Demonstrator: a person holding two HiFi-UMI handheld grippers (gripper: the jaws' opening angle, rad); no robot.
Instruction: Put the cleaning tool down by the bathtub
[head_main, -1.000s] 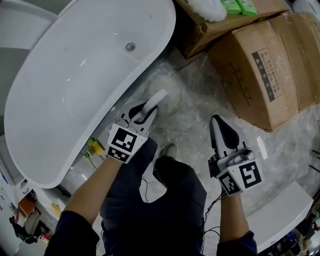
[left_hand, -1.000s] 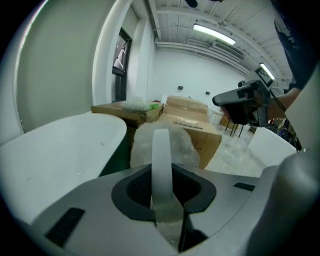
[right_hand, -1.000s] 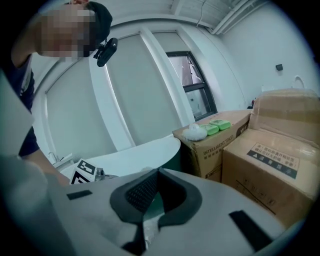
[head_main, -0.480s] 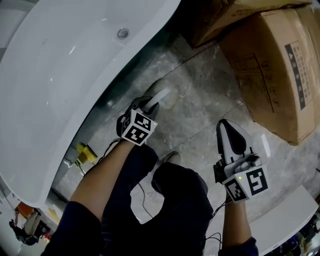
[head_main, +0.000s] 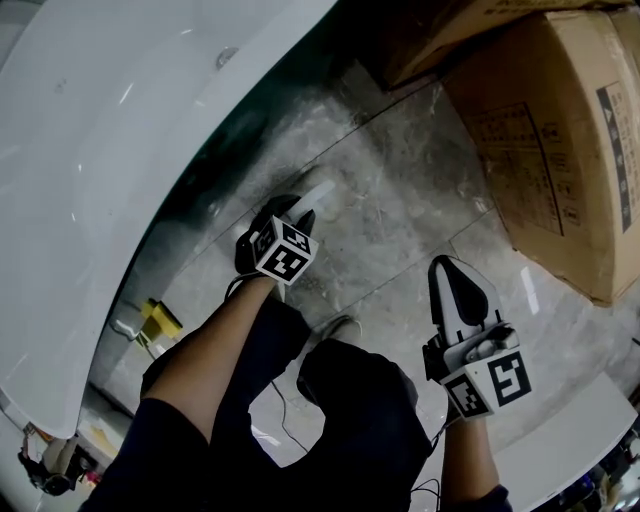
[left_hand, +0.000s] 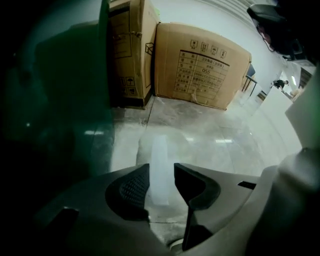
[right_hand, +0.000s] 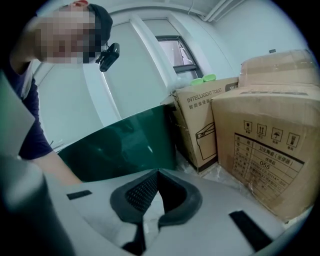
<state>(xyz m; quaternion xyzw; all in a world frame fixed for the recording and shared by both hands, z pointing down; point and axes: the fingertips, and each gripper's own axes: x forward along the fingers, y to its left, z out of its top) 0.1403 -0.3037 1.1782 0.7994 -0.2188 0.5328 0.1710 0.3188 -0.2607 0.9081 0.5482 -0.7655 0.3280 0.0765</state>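
Observation:
The cleaning tool (head_main: 320, 193) has a white handle (left_hand: 159, 165) and a pale fuzzy head that rests on the marble floor beside the white bathtub (head_main: 120, 130). My left gripper (head_main: 297, 212) is low over the floor next to the tub's dark green side (left_hand: 50, 100). Its jaws are opening. The handle lies between them, and a thin gap shows on its right side. My right gripper (head_main: 452, 272) hangs to the right, away from the tool. In the right gripper view, this gripper (right_hand: 158, 173) is shut with nothing in it.
Large cardboard boxes (head_main: 560, 130) stand on the floor to the right and behind, also seen ahead in the left gripper view as boxes (left_hand: 200, 65). A white slab (head_main: 570, 430) lies at the lower right. A yellow object (head_main: 158, 320) sits under the tub's edge. The person's shoe (head_main: 340, 325) is below the left gripper.
The left gripper has come down toward the floor beside the tub with the tool. The right gripper has hardly moved.

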